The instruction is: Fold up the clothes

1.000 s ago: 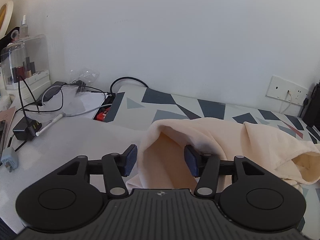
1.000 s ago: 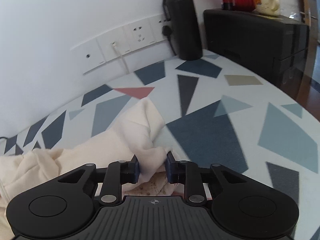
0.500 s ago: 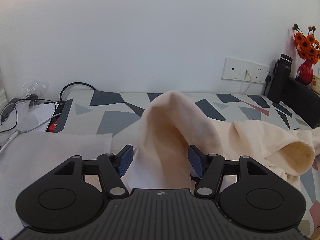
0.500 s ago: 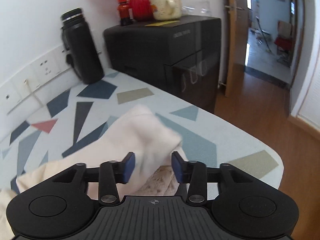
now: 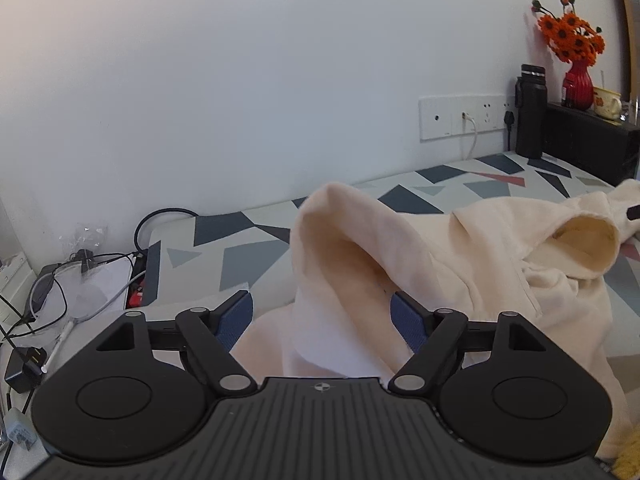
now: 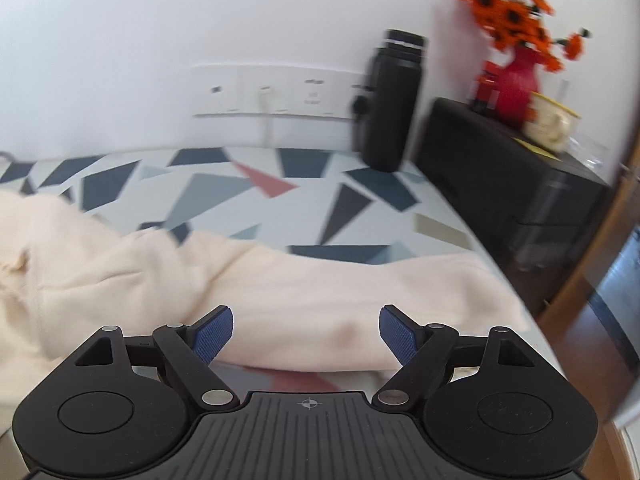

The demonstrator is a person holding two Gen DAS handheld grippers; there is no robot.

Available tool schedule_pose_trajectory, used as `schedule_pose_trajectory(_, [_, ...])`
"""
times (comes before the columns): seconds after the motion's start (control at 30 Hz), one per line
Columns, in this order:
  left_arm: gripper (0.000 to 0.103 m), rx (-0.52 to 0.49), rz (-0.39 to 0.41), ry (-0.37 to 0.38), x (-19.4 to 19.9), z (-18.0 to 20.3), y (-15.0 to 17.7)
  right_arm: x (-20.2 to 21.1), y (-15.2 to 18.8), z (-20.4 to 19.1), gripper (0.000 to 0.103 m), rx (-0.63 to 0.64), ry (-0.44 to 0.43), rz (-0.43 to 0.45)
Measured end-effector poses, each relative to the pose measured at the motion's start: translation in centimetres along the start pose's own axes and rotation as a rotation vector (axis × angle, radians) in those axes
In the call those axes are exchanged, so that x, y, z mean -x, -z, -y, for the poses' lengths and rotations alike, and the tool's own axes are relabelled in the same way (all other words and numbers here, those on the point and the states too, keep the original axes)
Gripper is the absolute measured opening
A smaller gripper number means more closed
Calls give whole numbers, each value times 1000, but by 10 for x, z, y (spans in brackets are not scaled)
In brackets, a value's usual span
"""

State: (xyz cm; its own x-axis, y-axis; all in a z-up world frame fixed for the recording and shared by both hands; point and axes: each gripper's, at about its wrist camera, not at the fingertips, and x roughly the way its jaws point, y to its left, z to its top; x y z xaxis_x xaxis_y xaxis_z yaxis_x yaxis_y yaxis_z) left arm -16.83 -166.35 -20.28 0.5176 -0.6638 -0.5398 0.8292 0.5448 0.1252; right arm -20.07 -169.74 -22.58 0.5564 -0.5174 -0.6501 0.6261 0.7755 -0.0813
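Observation:
A cream sweatshirt lies crumpled on the patterned tablecloth. One raised fold of it stands up between the jaws of my left gripper, which are opening. The left pad is clear of the cloth and the right pad sits at the fold's edge. In the right wrist view a sleeve of the sweatshirt lies flat across the table. My right gripper hovers just over its near edge, jaws opening wide, with no pad touching cloth.
A black bottle, a wall socket strip and a black cabinet with a red flower vase and a mug stand at the back right. The table edge drops to the floor on the right. Cables and chargers clutter the left.
Both grippers have opened wider. The right one let go of the sleeve, which now lies spread on the table. Both views swung round; the fold stays between the left jaws.

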Motion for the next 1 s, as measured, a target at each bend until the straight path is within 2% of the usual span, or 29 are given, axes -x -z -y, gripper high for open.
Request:
schedule_pose_trajectory(0.07, [78,19,-9,49,4,4,2,-1,1,-14,78,39,-42,0])
schedule_pose_trajectory(0.23, [78,208,73,202,15,3,-8,-1,1,-42,78,134,-135,19])
schedule_pose_trajectory(0.37, [75,257,35,269,1,12,-18,-3,0,-58,75,192,-182,40])
schedule_pose_trajectory(0.43, [72,289,-12,287,-11,17,-20,-7,-1,-62,68,190,-196,42])
schedule_pose_trajectory(0.47, [67,311,-36,294,-18,17,-20,-9,-1,-62,65,176,-208,35])
schedule_pose_trajectory(0.5, [64,341,-58,300,-25,17,-20,-12,-2,-61,57,152,-227,23])
schedule_pose_trajectory(0.53, [53,379,-80,312,-31,15,-19,-15,-2,-59,43,127,-246,12])
schedule_pose_trajectory(0.57, [30,416,-95,326,-36,13,-18,-17,-3,-57,36,102,-261,7])
schedule_pose_trajectory(0.63, [7,479,-101,345,-42,9,-16,-17,-4,-53,12,59,-278,9])
schedule_pose_trajectory(0.83, [7,491,22,338,-25,-4,-30,-5,-11,-32,8,-56,-289,83])
schedule_pose_trajectory(1.0, [6,556,94,348,-18,-19,-47,6,-25,-19,7,-148,-314,142])
